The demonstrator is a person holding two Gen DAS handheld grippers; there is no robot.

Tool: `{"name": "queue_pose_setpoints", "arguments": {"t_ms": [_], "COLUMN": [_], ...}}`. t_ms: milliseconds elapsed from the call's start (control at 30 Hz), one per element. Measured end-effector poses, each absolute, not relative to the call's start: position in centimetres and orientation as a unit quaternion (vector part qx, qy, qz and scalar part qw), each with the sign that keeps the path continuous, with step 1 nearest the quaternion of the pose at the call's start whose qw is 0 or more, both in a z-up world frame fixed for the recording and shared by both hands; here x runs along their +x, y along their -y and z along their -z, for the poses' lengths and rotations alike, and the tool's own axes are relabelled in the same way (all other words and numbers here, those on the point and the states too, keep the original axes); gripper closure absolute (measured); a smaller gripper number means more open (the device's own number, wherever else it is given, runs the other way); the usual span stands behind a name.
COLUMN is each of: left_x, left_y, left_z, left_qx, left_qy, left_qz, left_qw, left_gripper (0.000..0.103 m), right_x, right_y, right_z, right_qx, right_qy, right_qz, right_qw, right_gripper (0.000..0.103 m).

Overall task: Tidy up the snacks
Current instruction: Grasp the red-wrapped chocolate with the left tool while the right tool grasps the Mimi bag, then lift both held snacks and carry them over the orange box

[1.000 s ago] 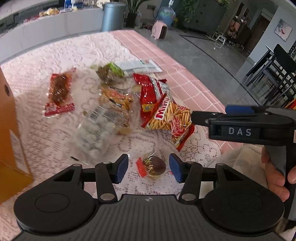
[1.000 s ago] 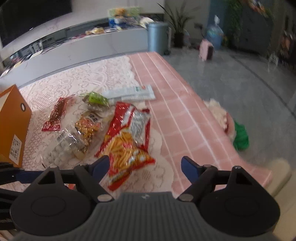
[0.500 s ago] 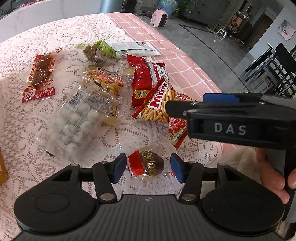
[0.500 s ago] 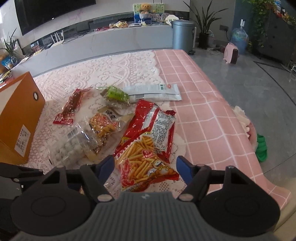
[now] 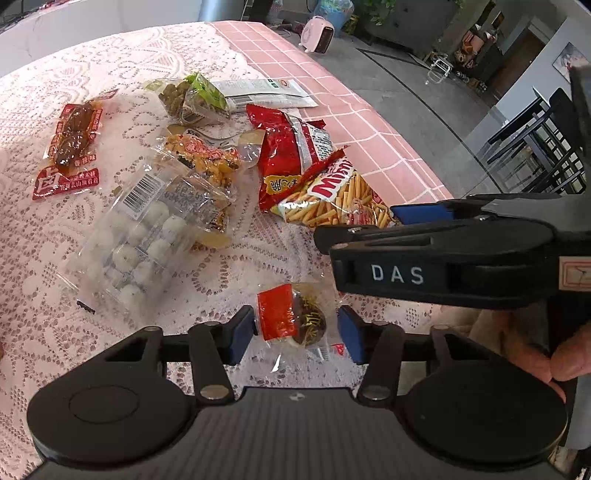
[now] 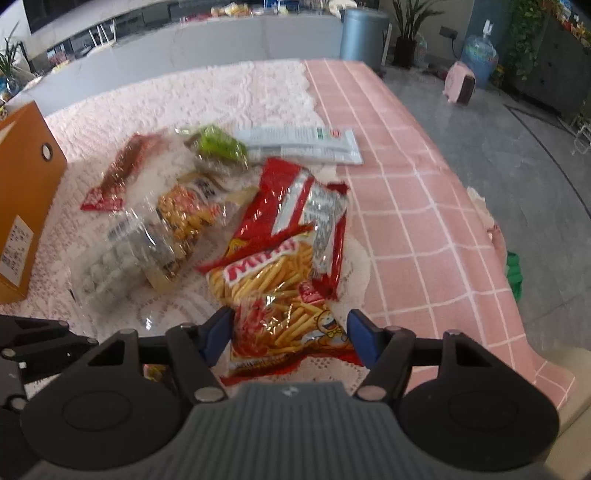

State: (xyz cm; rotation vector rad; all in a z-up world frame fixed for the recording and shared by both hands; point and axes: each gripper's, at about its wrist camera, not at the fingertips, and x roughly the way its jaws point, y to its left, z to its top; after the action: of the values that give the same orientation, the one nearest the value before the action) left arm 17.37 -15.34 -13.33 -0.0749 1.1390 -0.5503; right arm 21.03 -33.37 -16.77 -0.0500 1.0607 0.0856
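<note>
1. Left tool (image 5: 295, 334): jaws have just been closing, pads either side of the small round choc snack (image 5: 301, 319) on the lace bench (image 5: 258, 258); not yet pinching.
2. Right tool (image 6: 290, 332): jaws just been closing round near end of fries bag (image 6: 280, 295); left pad at bag edge, no firm grip seen.
3. Other pkts at 11–12 o'clock; orange box (image 6: 26, 206) at 9.

A white lace cloth (image 5: 44, 236) covered a pink checked tablecloth (image 6: 406, 206). An orange box (image 6: 26, 206) stood at the left. On the grey floor beyond stood a blue-grey bin (image 6: 364, 37) and a pink heater (image 5: 319, 35).
</note>
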Motion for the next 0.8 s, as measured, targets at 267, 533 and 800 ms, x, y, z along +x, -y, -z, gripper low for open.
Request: {"name": "queue_pose_setpoints", "arguments": {"t_ms": [267, 533, 800], "left_x": [16.8, 15.9, 14.6], "left_y": [14.4, 12.8, 10.5], "left_z": [12.5, 10.3, 6.7], "left_qx": [-0.032, -0.046, -0.044], "left_qy": [-0.524, -0.503, -0.464], "left_qz": [0.242, 0.237, 0.224], "left_qw": [0.816, 0.830, 0.856], "left_gripper": [0.054, 0.055, 0.055], "right_x": [20.6, 19.6, 17.9], "right_y": [33.6, 33.6, 34.3], "right_z": [16.6, 15.7, 13.7], "right_qx": [-0.012, -0.015, 0.000], "right_qy": [-0.497, -0.473, -0.435], "right_qz": [-0.046, -0.050, -0.029], "right_qw": [0.866, 0.880, 0.900], "right_gripper": [0.053, 0.059, 0.061]}}
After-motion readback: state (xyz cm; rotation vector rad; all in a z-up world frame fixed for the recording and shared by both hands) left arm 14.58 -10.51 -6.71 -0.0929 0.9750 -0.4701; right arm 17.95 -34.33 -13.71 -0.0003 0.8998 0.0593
